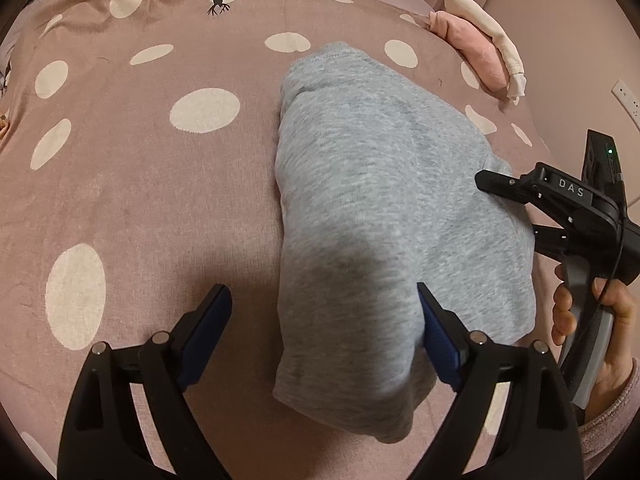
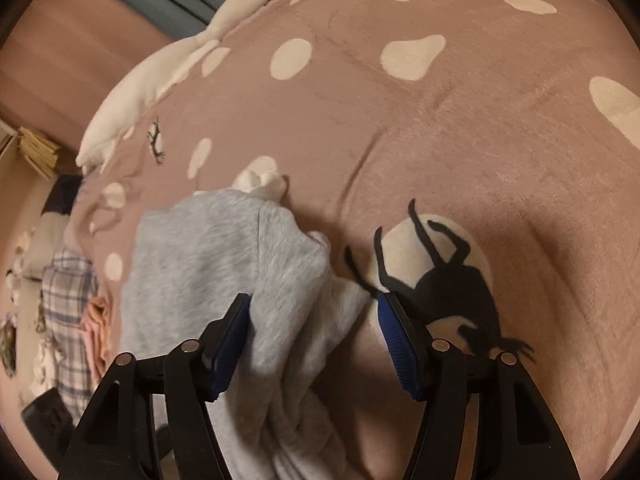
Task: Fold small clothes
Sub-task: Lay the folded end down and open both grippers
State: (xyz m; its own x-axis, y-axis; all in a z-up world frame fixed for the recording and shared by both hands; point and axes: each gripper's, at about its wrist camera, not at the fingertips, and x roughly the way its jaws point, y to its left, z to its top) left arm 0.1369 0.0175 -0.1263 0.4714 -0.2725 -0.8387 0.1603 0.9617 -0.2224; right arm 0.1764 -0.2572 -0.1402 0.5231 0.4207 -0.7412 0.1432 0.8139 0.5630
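One folded grey fleece garment (image 1: pixel 384 208) is seen lying on a dusty-pink bed cover with cream spots and black deer figures (image 1: pixel 140 184). In the left wrist view, the left gripper (image 1: pixel 324 334) is held wide open at the garment's near end: its left finger stands over bare cover, its right finger lies against the grey cloth, and nothing is clamped. To the right, the right gripper (image 1: pixel 508 200) is seen at the garment's right edge, held by one hand (image 1: pixel 600 320). In the right wrist view, the right gripper (image 2: pixel 314 340) is partly open, with a fold of the grey garment (image 2: pixel 224 256) lying between its fingers; whether the pads press on it cannot be told. One white plush goose (image 2: pixel 160 80) lies at the far left, and two folded clothes, one pink (image 1: pixel 472 48) and one cream (image 1: pixel 488 28), are stacked at the far right.
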